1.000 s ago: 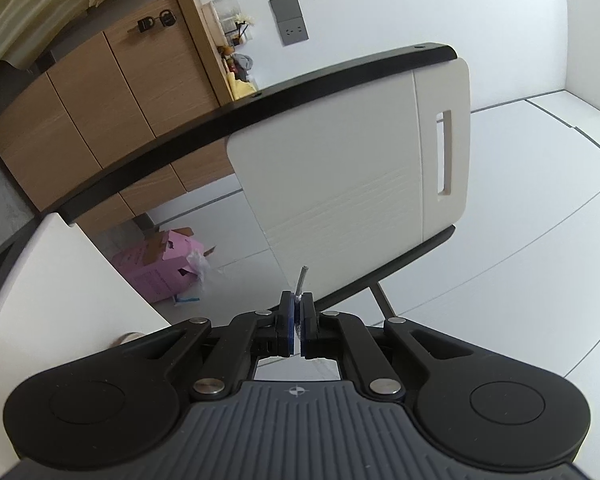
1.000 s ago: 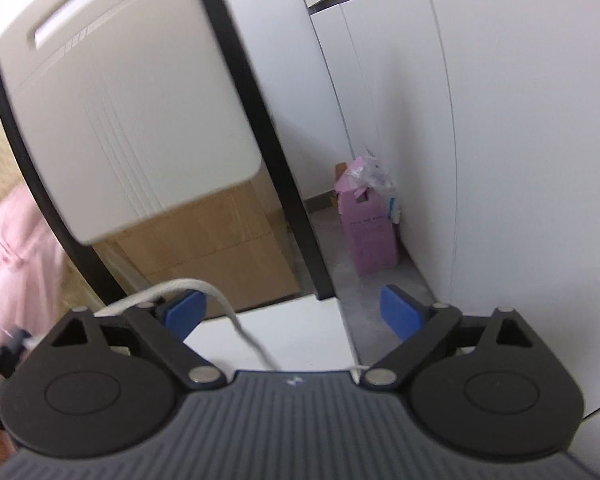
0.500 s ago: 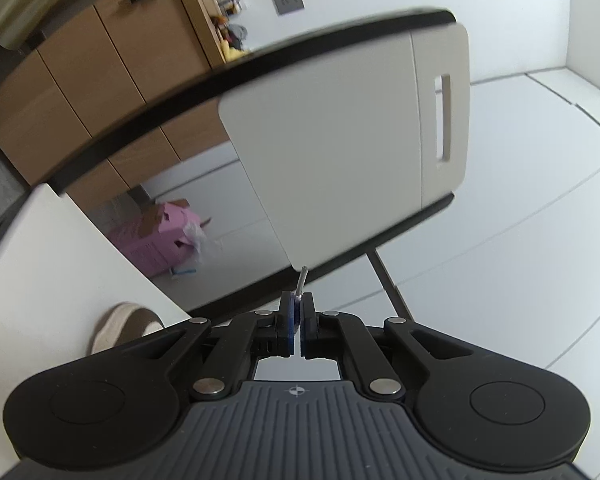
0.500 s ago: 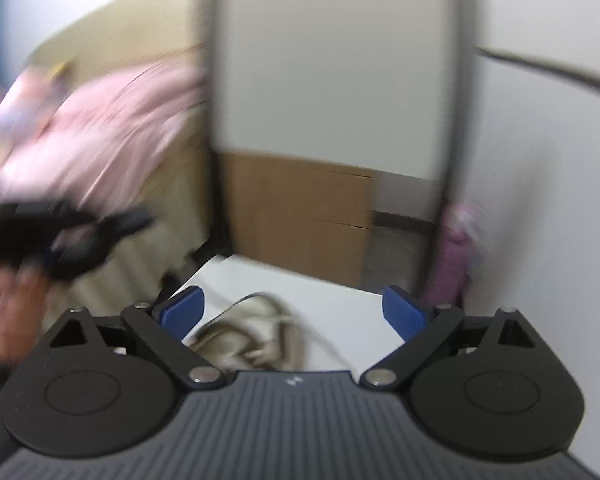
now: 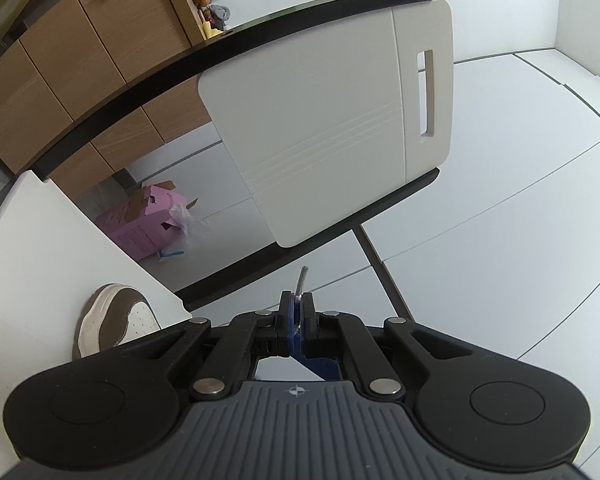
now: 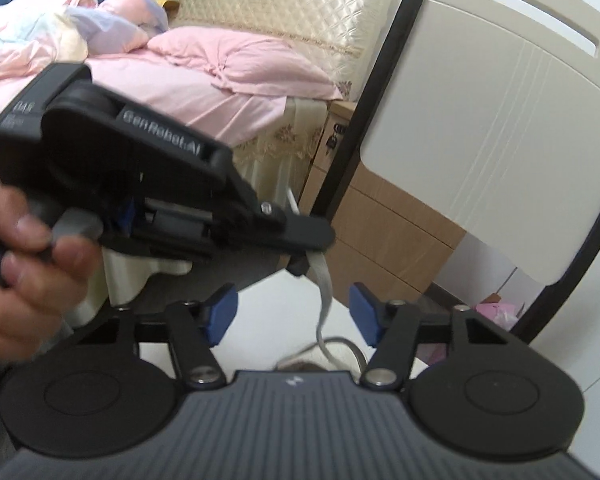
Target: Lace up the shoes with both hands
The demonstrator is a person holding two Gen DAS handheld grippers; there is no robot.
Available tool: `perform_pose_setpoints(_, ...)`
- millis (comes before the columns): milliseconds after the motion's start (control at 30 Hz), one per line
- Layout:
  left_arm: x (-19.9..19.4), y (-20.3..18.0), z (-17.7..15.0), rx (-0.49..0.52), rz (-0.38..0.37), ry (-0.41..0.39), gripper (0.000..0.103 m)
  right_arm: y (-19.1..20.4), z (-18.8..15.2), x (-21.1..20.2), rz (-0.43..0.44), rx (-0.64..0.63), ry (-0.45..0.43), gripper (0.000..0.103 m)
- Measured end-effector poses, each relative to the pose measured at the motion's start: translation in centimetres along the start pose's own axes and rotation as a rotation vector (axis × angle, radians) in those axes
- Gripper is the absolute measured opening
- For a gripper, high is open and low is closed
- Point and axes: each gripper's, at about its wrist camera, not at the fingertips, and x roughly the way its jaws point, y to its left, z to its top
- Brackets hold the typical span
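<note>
A: Where is the shoe (image 5: 114,318)?

B: On the white surface (image 5: 32,248), close to its near edge in the left wrist view — a brown and cream sneaker, half hidden behind the body of the left claw (image 5: 296,306). In the right wrist view only a sliver of it shows (image 6: 312,360), low down between the right claw's arms.

A: And the left claw?

B: Pressed together on the lace (image 5: 301,280). The stiff tip of the lace pokes up out of the blue pads, beyond the surface's edge, with the white chair back (image 5: 324,128) behind it.

A: Does the other camera show that too?

B: Yes — there the left claw (image 6: 300,226) comes in from the left, held by a hand (image 6: 24,272), and the grey lace (image 6: 323,292) hangs from it down toward the shoe.

A: What about the right claw (image 6: 292,312)?

B: Spread partway. Its jaws have just been closing, and the hanging lace runs down between the two blue pads (image 6: 222,314), but neither pad touches it; there is a clear gap on each side.

A: Anything around them?

B: A bed with pink bedding (image 6: 204,80) and a quilted cream headboard (image 6: 268,4) behind the left claw, wooden drawers (image 5: 80,72) past the chair, and a pink carton (image 5: 144,220) on the floor.
</note>
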Motion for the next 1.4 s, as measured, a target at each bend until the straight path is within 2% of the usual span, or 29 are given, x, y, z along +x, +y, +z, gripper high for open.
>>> perform_pose_setpoints(100,0.0,-0.1,0.0,0.0,0.002,0.0,0.003,-0.1,0.4,0.8,-0.027,-0.01,-0.009,0.029)
perform_pose_setpoints(133,0.0,0.0,0.0,-0.003,0.003,-0.001,0.003,-0.2,0.4,0.9,-0.034,-0.004,-0.011,0.015)
perform_pose_setpoints(200,0.0,0.1,0.1,-0.012,0.002,-0.003,0.003,-0.8,0.3,1.0,-0.049,0.011,-0.011,0.004)
perform_pose_setpoints(600,0.1,-0.3,-0.1,-0.005,-0.005,-0.008,0.003,-2.6,-0.1,1.4,-0.1,0.054,0.04,0.003)
perform_pose_setpoints(900,0.0,0.1,0.1,-0.033,-0.035,-0.013,0.003,-2.8,-0.3,1.3,-0.064,0.039,0.046,0.005)
perform_pose_setpoints(967,-0.1,0.2,0.2,-0.039,-0.029,-0.013,0.003,-2.5,-0.3,1.1,-0.05,-0.008,0.051,0.014)
perform_pose_setpoints(1033,-0.1,0.2,0.3,-0.037,-0.021,-0.01,0.003,-2.1,-0.4,0.7,-0.049,-0.076,0.051,0.051)
perform_pose_setpoints(1067,-0.1,0.2,0.3,-0.038,-0.019,-0.007,0.003,-1.9,-0.5,0.4,-0.05,-0.108,0.043,0.052)
perform_pose_setpoints(1267,0.3,0.0,0.1,-0.019,-0.007,0.023,0.003,-1.4,-0.1,-0.5,-0.047,-0.225,0.001,0.046)
perform_pose_setpoints(1367,0.6,0.0,-0.1,-0.017,-0.006,0.037,0.003,-1.2,0.0,0.0,-0.036,-0.261,0.002,0.037)
perform_pose_setpoints(1400,0.6,0.0,-0.2,-0.015,-0.004,0.04,0.003,-1.2,0.0,0.3,-0.032,-0.268,0.001,0.031)
